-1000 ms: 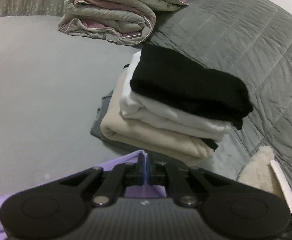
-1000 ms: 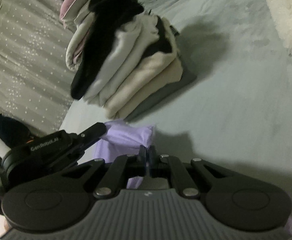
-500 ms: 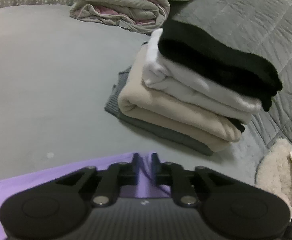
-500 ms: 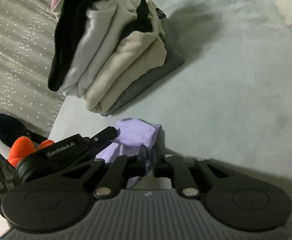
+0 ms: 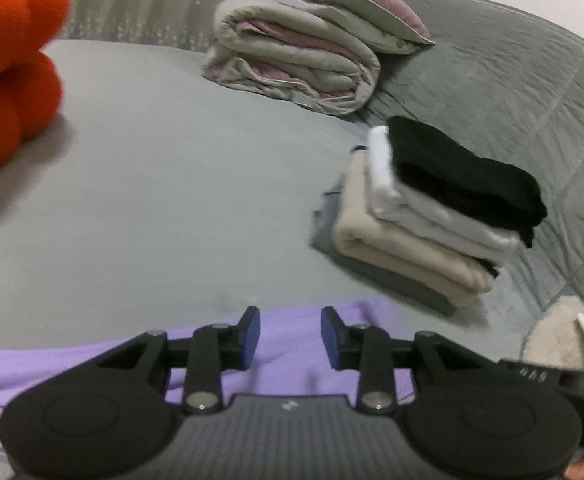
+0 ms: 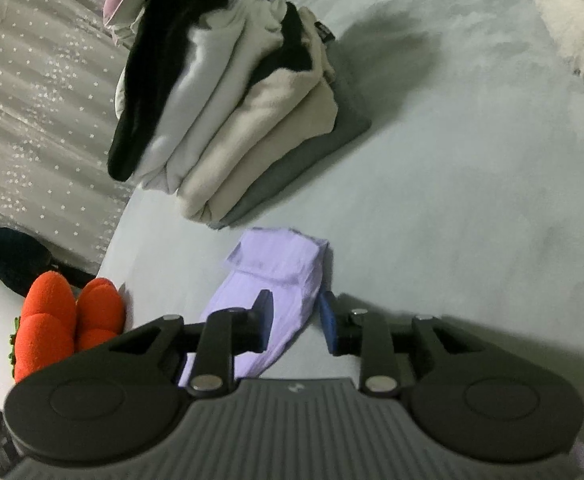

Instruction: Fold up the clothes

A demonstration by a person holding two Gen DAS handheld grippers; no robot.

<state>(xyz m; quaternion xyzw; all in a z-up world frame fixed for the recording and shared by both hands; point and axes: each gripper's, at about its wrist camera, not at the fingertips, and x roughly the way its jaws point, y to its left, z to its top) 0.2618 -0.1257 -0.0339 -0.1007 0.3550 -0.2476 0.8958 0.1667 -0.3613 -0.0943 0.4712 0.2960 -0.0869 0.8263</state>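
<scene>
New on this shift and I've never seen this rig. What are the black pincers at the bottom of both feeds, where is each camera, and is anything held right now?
A person holds a two-finger gripper in each hand, and each carries a fisheye camera looking along its fingers. So the left feed shows the left gripper, the right feed the right gripper. Both stand open and hold nothing. The lilac garment lies on the grey bed under them. Beyond it sits a stack of folded clothes, a rolled quilt and an orange plush toy.
</scene>
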